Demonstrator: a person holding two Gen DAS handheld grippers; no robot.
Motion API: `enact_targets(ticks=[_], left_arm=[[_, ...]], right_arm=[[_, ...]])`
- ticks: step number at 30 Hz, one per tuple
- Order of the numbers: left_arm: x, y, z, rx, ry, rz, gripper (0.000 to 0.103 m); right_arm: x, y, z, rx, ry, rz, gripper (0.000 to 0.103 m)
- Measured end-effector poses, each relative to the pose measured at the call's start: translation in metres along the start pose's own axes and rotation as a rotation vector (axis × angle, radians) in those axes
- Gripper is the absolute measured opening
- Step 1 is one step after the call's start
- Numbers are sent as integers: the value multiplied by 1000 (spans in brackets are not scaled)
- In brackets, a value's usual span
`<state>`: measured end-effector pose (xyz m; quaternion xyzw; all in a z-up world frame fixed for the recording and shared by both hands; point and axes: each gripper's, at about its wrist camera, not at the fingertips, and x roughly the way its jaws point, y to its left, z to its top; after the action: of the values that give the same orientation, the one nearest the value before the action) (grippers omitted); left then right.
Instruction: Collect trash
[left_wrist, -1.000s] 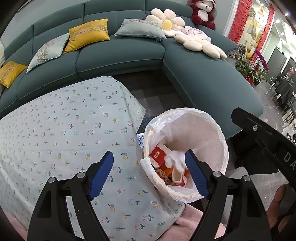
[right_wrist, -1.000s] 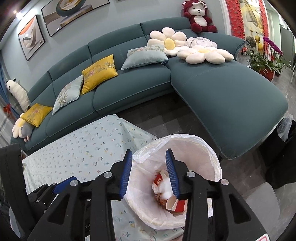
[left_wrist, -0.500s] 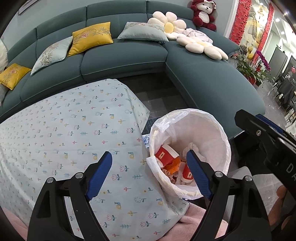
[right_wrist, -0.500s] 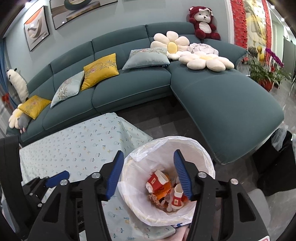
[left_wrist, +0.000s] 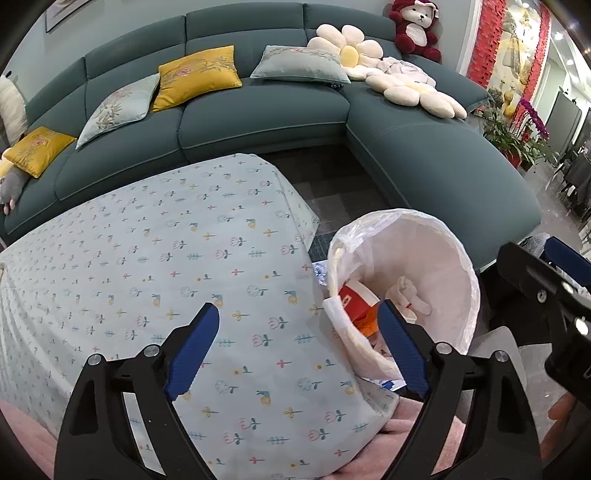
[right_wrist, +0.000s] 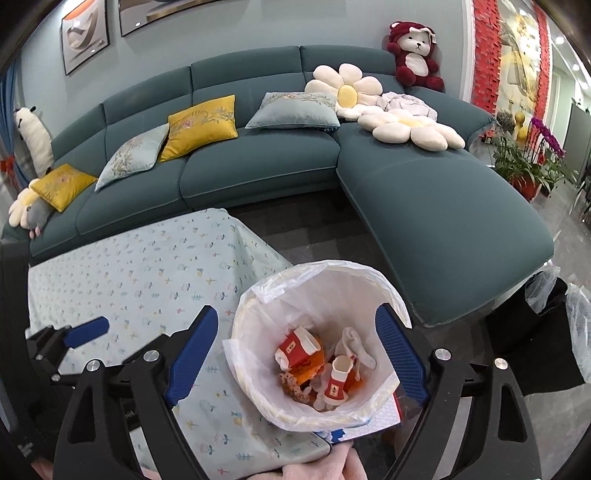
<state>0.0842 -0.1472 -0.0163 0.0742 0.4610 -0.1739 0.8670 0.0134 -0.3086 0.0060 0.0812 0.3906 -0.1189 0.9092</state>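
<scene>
A white-lined trash bin (right_wrist: 258, 306) stands at the right end of the table; it also shows in the left wrist view (left_wrist: 454, 254). Inside lie red and white cartons (right_wrist: 295, 347), orange scraps and a crumpled white tissue (right_wrist: 354, 343). My right gripper (right_wrist: 295, 350) is open and empty, held above the bin with its blue pads on either side. My left gripper (left_wrist: 297, 347) is open and empty over the table's right end, just left of the bin. The right gripper's arm (left_wrist: 546, 291) shows at the right in the left wrist view.
The table wears a pale floral cloth (left_wrist: 147, 258). A teal L-shaped sofa (right_wrist: 258, 173) with yellow and grey cushions, flower pillows and a red plush bear wraps behind and to the right. Dark floor lies between. Potted plants (right_wrist: 524, 166) stand far right.
The right gripper opened wide and lifted back above the bin; the white tissue it released now lies among the trash. The left gripper drew back slightly, still open.
</scene>
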Motion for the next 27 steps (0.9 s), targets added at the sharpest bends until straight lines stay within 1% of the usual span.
enact_targets(ticks=[5,8,10,13,16,22,27], left_arm=[[-1,9,-7,-8,1,22,85],[-2,14,-11,-13,3,31,85],[-2,16,-14,-17,2,34,85],[-3,18,-19,-21,-2,46,87],[-2,21,-25,-23,-5,59,89],[4,24,-35,-14,3,77,89],[7,23,-39,-10,-5,91,89]], right_arm=[[-2,6,-11,-19,4,-21,84],[-3,7,-16,-12,3,-19,87],[-3,8,-19,-10,1,-15,96],[-3,13,-27,-40,-10,-26,96],[3,18,-37,-54,9,-28,96],[12,18,-57,-39,29,-30,96],[16,15,-64,-17,18,-40,96]])
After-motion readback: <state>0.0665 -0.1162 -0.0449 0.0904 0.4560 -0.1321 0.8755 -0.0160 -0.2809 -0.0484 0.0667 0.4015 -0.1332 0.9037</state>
